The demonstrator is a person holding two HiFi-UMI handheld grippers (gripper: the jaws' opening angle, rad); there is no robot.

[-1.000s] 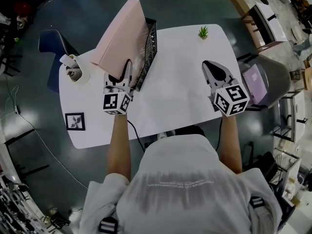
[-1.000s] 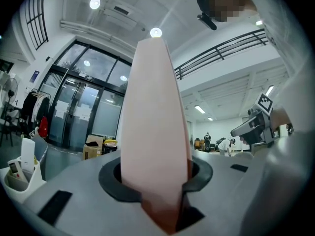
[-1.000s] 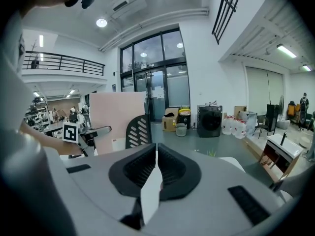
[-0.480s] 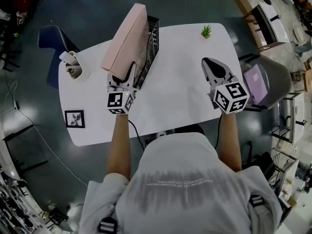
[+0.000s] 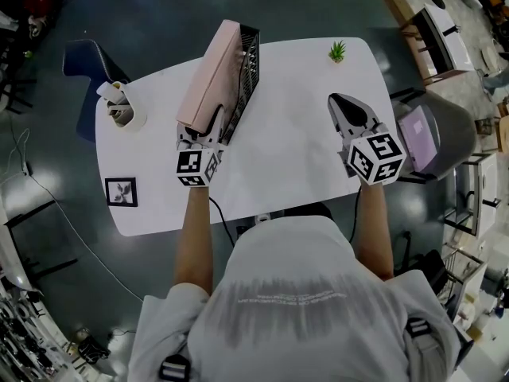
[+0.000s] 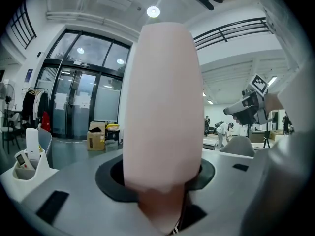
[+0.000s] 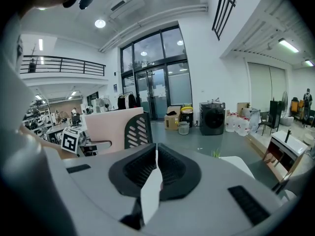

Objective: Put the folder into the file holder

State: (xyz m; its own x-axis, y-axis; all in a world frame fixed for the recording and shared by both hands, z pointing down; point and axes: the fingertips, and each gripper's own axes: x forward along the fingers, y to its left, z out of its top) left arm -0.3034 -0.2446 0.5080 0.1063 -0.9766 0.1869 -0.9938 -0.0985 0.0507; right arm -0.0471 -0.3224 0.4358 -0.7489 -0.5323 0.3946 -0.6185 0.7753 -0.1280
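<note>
This is a large open workspace, part office, part lab hall. Tall glass entrance doors [image 7: 156, 90] rise under a high white ceiling with round recessed lights [image 7: 100, 23], and a railed mezzanine [image 7: 64, 63] runs along one wall. The white worktop [image 5: 294, 126] stands on a dark polished floor [image 5: 159, 22]. Around it are a grey chair [image 5: 449, 122], cardboard boxes [image 6: 96, 140] and water jugs [image 7: 238, 124]. A person [image 6: 224, 129] bends over a distant desk.

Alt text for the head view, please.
A pink folder stands on edge at the black file holder, with the left gripper opening its jaws around its near end. The right gripper, shut, is over the white table.
</note>
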